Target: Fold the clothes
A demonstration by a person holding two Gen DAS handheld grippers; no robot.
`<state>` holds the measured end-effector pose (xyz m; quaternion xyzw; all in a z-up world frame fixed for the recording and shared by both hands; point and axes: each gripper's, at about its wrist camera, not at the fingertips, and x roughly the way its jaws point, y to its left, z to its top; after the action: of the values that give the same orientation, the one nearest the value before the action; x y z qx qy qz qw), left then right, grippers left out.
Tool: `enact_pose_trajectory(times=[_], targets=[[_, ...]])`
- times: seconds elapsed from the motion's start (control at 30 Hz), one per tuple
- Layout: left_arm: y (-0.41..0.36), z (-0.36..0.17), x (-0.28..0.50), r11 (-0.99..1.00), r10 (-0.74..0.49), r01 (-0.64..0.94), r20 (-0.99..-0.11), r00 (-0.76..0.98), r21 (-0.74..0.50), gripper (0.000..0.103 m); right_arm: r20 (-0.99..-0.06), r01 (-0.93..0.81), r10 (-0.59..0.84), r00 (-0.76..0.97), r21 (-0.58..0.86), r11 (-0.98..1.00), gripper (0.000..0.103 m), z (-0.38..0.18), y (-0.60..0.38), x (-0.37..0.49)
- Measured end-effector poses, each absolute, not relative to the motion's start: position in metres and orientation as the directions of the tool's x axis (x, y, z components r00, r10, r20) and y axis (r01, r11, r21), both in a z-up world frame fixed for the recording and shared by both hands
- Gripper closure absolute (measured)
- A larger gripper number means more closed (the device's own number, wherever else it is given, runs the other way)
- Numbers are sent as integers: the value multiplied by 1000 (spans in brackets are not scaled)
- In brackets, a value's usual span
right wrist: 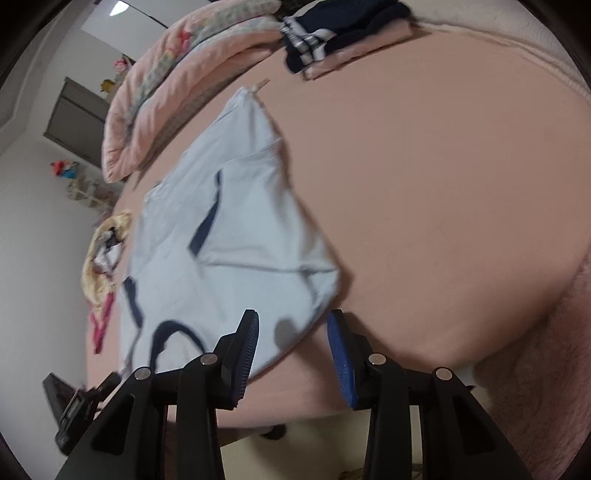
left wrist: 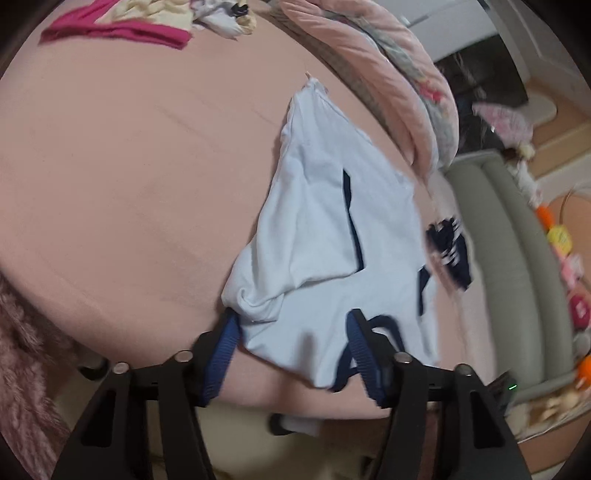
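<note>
A light blue T-shirt with navy trim lies partly folded on the pink bed sheet, one sleeve turned in over the body. My left gripper is open, its blue-padded fingers over the shirt's near edge by the collar, gripping nothing. In the right wrist view the same shirt lies left of centre. My right gripper is open just above the shirt's near corner, not holding it.
A folded pink quilt lies along the bed's far side. A magenta and yellow clothes pile sits at one end, folded navy-striped garments at the other. A grey sofa stands beside the bed.
</note>
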<state>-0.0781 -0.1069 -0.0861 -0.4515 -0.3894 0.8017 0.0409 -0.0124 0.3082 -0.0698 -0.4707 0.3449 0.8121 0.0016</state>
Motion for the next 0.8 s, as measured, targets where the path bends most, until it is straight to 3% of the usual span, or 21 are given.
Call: enact_pose_trajectory(times=[0.23,0.37,0.8], targets=[[-108,-105,-70,-568,526,328,-640,-560,-755,50,-742,-306,-382,-551,606,-734,66,-79,296,-25],[-114,-116,-57,-416,605,351,-543,-582,-839,50,-728,-316,-384,-567,623,-715,66,-83,301,-34],[-122,-113,-70,-409,515,324,-509,-690,-853,49,-713,-285,-362,-600,614,-736,65,-78,294,-54]])
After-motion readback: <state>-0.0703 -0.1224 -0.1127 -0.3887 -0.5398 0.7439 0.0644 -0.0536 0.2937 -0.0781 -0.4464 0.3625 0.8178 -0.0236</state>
